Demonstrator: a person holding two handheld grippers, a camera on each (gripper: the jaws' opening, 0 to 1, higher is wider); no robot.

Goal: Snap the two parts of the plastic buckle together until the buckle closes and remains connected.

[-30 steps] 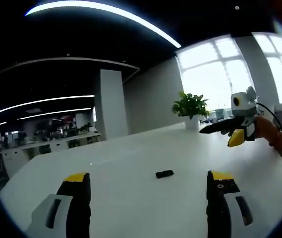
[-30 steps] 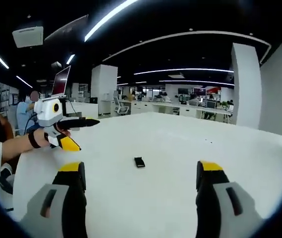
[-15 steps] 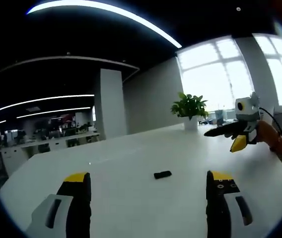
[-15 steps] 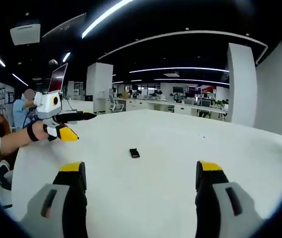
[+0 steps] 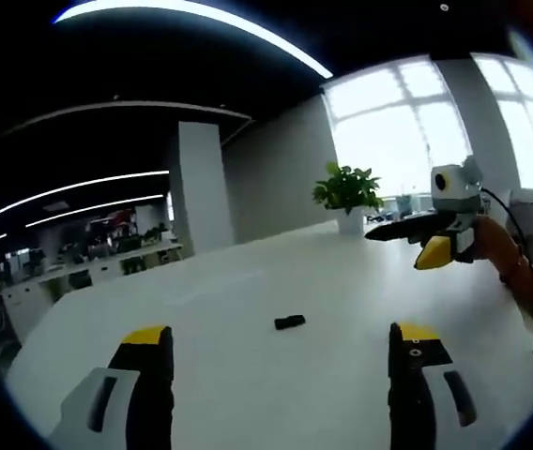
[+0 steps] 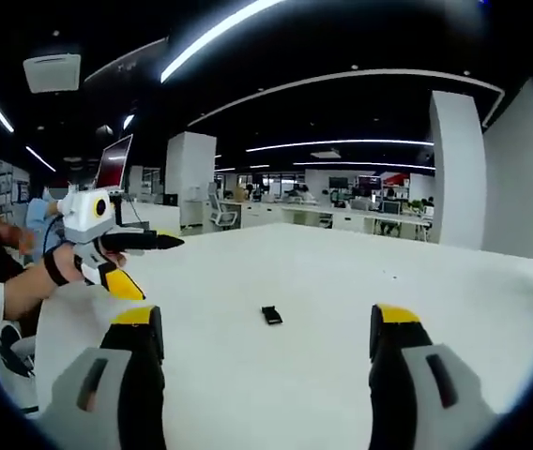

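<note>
**Buckle on the table, both grippers held clear**

Wide white table (image 5: pixel 248 281), set in an open-plan office with a square pillar (image 5: pixel 196 187) and a potted plant (image 5: pixel 346 192) by the windows. Bare across nearly its whole top, which leaves the work plainly exposed to both cameras.

Left gripper (image 5: pixel 281 352) held above the near edge, jaws spread wide with nothing between them; seen again from the side in the right gripper view (image 6: pixel 140 258), in a hand at the left, raised off the table. Right gripper (image 6: pixel 266 352) likewise spread and empty, appearing in the left gripper view (image 5: pixel 412 239) at the right, also lifted. Both probably kept back and high to frame the piece before any approach.

Small black buckle (image 5: pixel 290 322) lying flat near the middle of the table, well ahead of both sets of jaws and touched by neither; also visible in the right gripper view (image 6: pixel 271 315). Too small to tell whether one part or two joined.

No brand, label or legible writing anywhere; a laptop (image 6: pixel 114 161) at the far left too blurred to read.
</note>
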